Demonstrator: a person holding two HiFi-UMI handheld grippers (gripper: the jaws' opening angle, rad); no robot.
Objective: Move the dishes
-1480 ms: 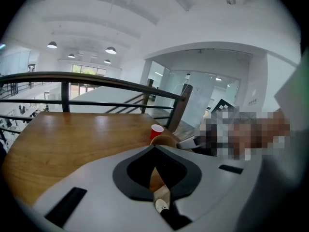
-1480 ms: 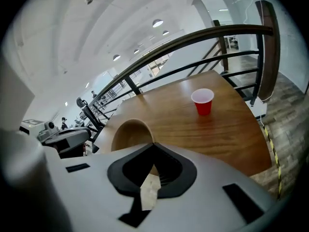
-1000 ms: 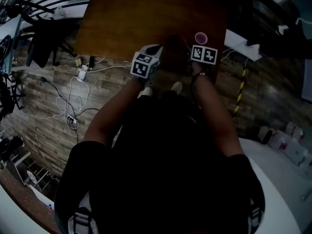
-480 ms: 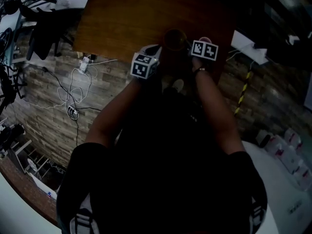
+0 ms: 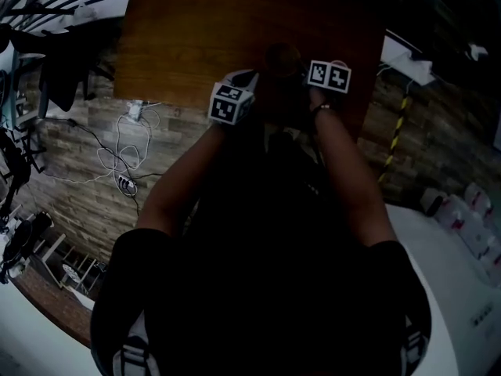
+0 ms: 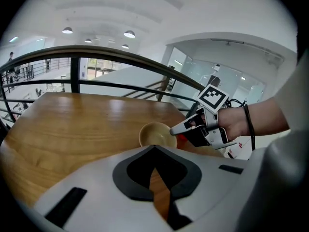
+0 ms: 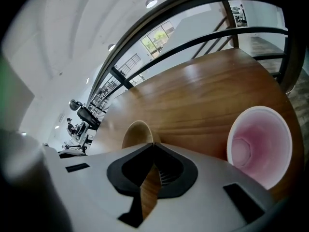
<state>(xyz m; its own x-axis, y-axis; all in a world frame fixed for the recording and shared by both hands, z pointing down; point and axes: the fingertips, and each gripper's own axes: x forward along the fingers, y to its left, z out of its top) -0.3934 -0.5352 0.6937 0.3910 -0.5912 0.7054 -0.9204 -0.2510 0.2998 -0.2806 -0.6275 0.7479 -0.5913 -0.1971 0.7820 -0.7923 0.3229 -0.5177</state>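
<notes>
The table (image 6: 72,124) is brown wood with wavy lines. The bowl (image 7: 137,133) is light tan. At 3 o'clock from it, the cup (image 7: 258,146) is pink with a white rim. The cube (image 6: 213,96) on the right gripper (image 7: 153,145) has black and white squares.

I'm looking down on a brown wooden table (image 5: 203,30) with a smooth grained top. A small round beige bowl (image 6: 155,135) sits on it near my edge. To its right stands a pink-lined white cup (image 7: 258,146), bare wood showing between the two.
</notes>
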